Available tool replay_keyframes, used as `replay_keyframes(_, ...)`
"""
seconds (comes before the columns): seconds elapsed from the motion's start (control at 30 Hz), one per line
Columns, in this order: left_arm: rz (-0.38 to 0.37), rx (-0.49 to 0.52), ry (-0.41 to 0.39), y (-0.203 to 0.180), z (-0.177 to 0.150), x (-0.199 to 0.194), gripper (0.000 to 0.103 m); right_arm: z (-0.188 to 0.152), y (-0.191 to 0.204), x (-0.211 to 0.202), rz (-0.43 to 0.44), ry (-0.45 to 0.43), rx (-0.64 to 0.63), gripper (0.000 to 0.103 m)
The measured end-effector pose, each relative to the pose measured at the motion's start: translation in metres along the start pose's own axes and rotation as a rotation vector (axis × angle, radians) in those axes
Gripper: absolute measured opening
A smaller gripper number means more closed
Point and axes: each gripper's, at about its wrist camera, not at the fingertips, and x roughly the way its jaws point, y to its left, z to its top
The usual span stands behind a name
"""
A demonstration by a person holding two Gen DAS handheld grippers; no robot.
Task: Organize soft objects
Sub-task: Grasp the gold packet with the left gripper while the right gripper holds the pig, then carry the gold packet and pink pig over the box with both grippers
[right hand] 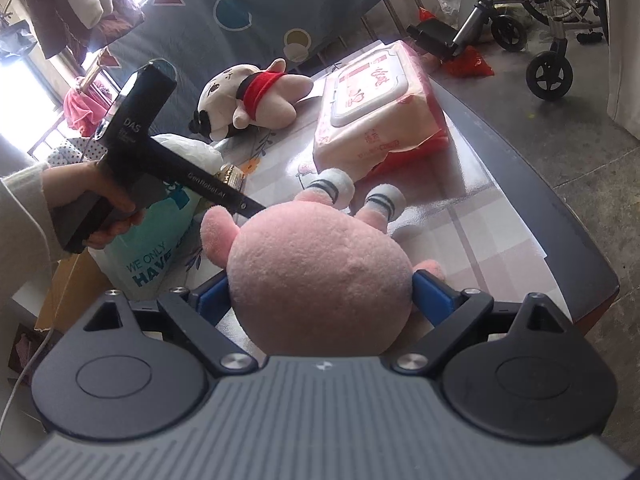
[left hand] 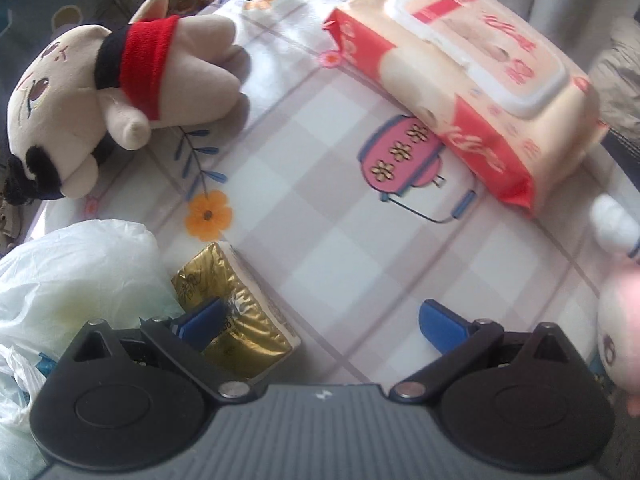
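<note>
- Left wrist view: left gripper [left hand: 324,322] with fingers wide apart, nothing between them, hovering low over the checked tablecloth [left hand: 360,248].
- Gold tissue pack [left hand: 236,320] just under and beside the left-hand blue finger pad [left hand: 202,322], long axis running away and left; white plastic bag [left hand: 68,280] touching its far-left side.
- Beige plush doll [left hand: 100,96] lying on its side, far left, head toward camera; wet wipes pack [left hand: 460,76] far right, long axis diagonal, near corner pointing down-right.
- Pink plush [left hand: 618,344] only at right edge here, blurred — well off the left fingers' line.
- Right wrist view: right gripper [right hand: 320,296] clamped on pink plush [right hand: 320,280], blue pads pressed into both flanks of the round head/body.
- Plush long axis straight ahead along the fingers, striped feet pointing away toward wet wipes pack [right hand: 372,120].
- Cannot tell whether plush is resting on table or lifted.
- Left gripper [right hand: 248,206] visible at left, tip just beside the plush's ear, over the printed bag [right hand: 152,240].
- Judgement: right hand owns the plush; free spot between feet and wipes pack, dead ahead.
</note>
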Motion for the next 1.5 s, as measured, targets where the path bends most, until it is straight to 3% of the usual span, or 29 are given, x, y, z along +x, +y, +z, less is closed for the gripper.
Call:
replay_keyframes(0.23,-0.116,0.149,0.01,-0.027,-0.036,-0.019,0.103,-0.004,0.001,-0.007,-0.004,0.019,-0.017,0.093)
replay_keyframes(0.4,-0.221,0.174,-0.009,-0.045,-0.063,-0.032,0.103,-0.006,0.002,-0.01,0.002,0.036,-0.04,0.093)
replay_keyframes(0.6,-0.262,0.231,-0.027,-0.066,-0.111,-0.055,0.103,-0.003,0.011,-0.002,-0.007,0.055,-0.116,0.093)
replay_keyframes(0.73,-0.35,0.182,-0.04,-0.059,-0.147,-0.069,0.102,0.002,0.024,0.011,0.017,0.088,-0.161,0.094)
replay_keyframes(0.8,-0.352,0.176,-0.046,-0.06,-0.165,-0.076,0.099,0.001,0.034,0.018,0.017,0.103,-0.198,0.094)
replay_keyframes(0.87,-0.294,0.107,-0.085,-0.052,-0.18,-0.081,0.1,0.0,0.046,0.023,0.015,0.117,-0.245,0.094)
replay_keyframes(0.97,-0.162,-0.033,-0.25,-0.036,-0.211,-0.101,0.102,-0.003,0.056,0.028,0.039,0.141,-0.256,0.094)
replay_keyframes(1.07,-0.068,-0.077,-0.361,-0.036,-0.236,-0.098,0.102,-0.005,0.065,0.03,0.025,0.144,-0.276,0.094)
replay_keyframes(1.13,-0.099,-0.173,-0.414,-0.03,-0.242,-0.087,0.102,-0.005,0.069,0.033,0.006,0.151,-0.281,0.095)
replay_keyframes(1.2,-0.186,-0.272,-0.438,-0.024,-0.243,-0.077,0.102,-0.005,0.071,0.037,-0.015,0.164,-0.288,0.095)
replay_keyframes(1.33,-0.173,-0.322,-0.451,-0.032,-0.231,-0.054,0.092,-0.009,0.071,0.043,-0.024,0.166,-0.299,0.096)
replay_keyframes(1.4,-0.178,-0.36,-0.489,-0.03,-0.232,-0.049,0.077,-0.01,0.072,0.045,-0.027,0.156,-0.307,0.096)
replay_keyframes(1.43,-0.187,-0.369,-0.497,-0.029,-0.232,-0.047,0.052,-0.01,0.072,0.045,-0.029,0.147,-0.296,0.096)
replay_keyframes(1.5,-0.172,-0.359,-0.518,-0.031,-0.232,-0.046,0.054,-0.01,0.074,0.046,-0.034,0.133,-0.294,0.094)
